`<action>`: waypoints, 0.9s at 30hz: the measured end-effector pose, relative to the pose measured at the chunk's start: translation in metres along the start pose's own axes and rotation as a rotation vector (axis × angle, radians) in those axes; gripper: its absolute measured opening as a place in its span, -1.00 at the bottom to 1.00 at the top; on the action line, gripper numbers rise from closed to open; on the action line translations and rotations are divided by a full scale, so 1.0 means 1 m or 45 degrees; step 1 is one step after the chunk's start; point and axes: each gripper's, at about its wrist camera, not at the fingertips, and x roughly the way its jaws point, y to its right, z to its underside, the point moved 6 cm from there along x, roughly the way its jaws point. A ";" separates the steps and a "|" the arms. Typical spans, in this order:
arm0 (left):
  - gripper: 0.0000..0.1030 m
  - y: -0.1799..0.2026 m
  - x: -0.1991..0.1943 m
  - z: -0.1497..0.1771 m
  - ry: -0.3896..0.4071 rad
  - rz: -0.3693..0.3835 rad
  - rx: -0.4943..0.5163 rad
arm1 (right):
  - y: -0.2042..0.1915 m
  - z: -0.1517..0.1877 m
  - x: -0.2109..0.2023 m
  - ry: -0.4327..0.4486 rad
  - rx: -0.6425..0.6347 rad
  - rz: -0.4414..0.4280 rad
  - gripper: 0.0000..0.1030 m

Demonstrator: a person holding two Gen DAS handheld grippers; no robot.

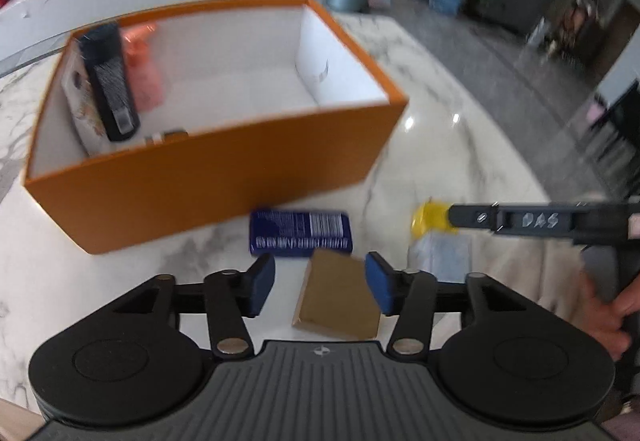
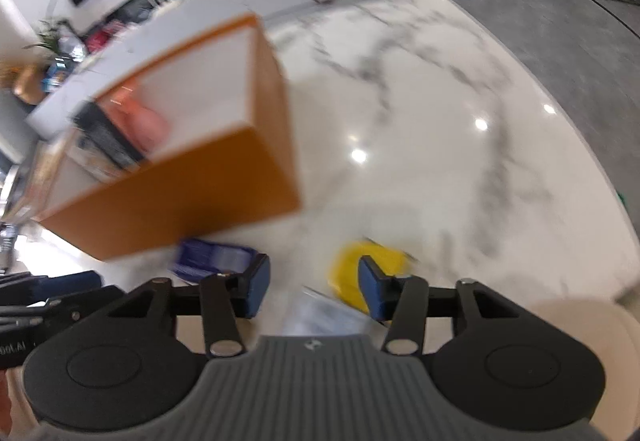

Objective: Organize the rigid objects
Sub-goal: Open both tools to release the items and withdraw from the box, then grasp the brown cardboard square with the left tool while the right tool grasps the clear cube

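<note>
The left hand-held gripper (image 1: 320, 283) tilts down over the marble table (image 1: 432, 89), jaws apart, with a tan box (image 1: 338, 301) lying between the pads, untouched. The right hand-held gripper (image 2: 314, 287) also points downward, jaws apart over a clear packet (image 2: 324, 315) with a yellow end (image 2: 370, 261). The orange box (image 1: 200, 177) holds a black carton (image 1: 110, 81) and a pink item (image 1: 142, 73) at its left end. Only the left view shows the tan box; a blue tin (image 1: 300, 233) lies just before the orange box.
</note>
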 end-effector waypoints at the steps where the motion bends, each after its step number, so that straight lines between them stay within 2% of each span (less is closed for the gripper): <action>1: 0.36 0.002 0.008 0.003 -0.022 -0.004 0.002 | 0.006 0.003 0.002 -0.013 0.016 0.020 0.13; 5: 0.41 0.010 0.022 0.013 -0.083 -0.029 0.055 | 0.014 0.011 0.010 -0.059 0.042 0.015 0.27; 7: 0.43 0.015 0.025 0.017 -0.078 -0.063 0.120 | 0.010 0.013 0.014 -0.089 0.026 0.019 0.44; 9: 0.47 0.021 0.028 0.018 -0.091 -0.087 0.165 | 0.005 0.014 0.021 -0.132 0.015 0.048 0.46; 14: 0.52 0.029 0.032 0.021 -0.123 -0.056 0.203 | -0.003 0.016 0.035 -0.242 0.012 0.088 0.47; 18: 0.54 0.032 0.038 0.023 -0.152 -0.055 0.234 | -0.004 0.020 0.042 -0.291 0.019 0.095 0.41; 22: 0.54 0.030 0.045 0.026 -0.181 -0.056 0.215 | -0.005 0.022 0.045 -0.319 0.022 0.096 0.21; 27: 0.43 0.026 0.046 0.026 -0.176 -0.043 0.184 | -0.008 0.026 0.048 -0.331 0.015 0.092 0.12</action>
